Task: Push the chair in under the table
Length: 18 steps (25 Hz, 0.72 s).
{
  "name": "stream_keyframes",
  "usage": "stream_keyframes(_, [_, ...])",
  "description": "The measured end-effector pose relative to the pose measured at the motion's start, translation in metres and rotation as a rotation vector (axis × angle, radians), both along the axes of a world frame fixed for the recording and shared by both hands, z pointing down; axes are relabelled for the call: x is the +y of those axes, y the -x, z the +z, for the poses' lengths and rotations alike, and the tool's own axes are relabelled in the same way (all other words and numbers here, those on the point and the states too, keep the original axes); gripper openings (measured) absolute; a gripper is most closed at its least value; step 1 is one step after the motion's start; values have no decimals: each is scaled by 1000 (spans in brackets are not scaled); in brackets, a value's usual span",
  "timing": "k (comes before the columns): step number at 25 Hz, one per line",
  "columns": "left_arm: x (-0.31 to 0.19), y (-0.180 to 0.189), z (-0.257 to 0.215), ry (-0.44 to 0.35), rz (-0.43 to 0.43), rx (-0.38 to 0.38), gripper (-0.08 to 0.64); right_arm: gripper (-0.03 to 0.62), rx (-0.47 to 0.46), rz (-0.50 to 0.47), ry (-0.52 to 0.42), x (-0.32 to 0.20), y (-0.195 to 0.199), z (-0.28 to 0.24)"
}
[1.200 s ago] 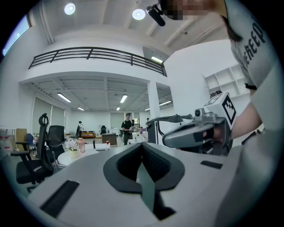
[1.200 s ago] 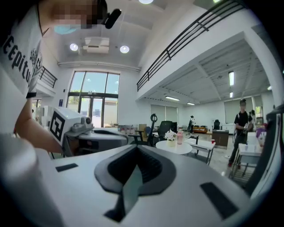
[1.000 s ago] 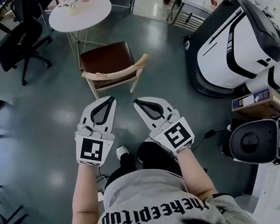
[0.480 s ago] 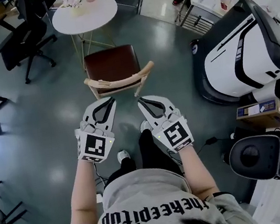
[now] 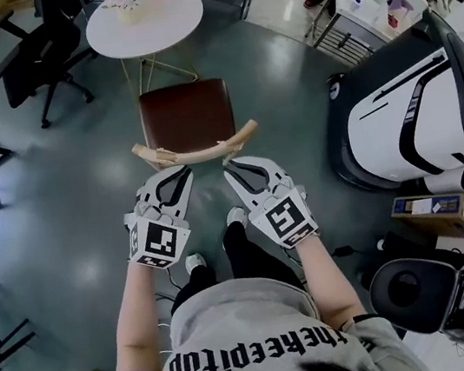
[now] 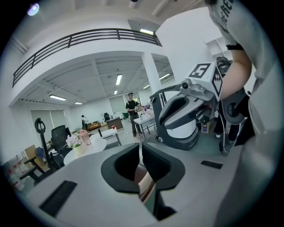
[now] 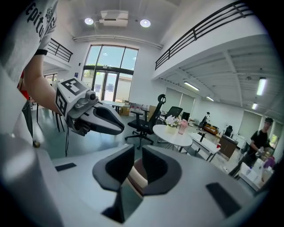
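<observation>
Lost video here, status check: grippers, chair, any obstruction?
Left gripper shut, empty; right gripper just been opening, nothing between its jaws. Both just behind chair. Chair not yet under table. Only its legs ahead.

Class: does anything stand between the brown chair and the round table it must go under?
Nothing visible does. Only bare floor lies between the chair and the round table; the table's thin legs stand just beyond it.
</observation>
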State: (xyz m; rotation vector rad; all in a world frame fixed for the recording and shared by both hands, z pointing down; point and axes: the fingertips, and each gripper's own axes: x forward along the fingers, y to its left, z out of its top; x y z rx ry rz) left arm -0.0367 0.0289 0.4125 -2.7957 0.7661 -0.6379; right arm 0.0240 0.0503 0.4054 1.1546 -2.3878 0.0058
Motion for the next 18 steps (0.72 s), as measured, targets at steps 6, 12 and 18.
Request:
stream_keyframes(6, [-20, -16, 12, 16, -32, -34, 20, 69, 7, -60, 33, -21, -15, 14])
stream_keyframes(12, [-32, -34, 26, 43, -59, -71, 81, 95, 47, -137, 60, -33, -33, 29])
stream_keyframes(18, [-41, -47, 46, 51, -79, -143, 121, 112, 93, -235, 83, -41, -45, 48])
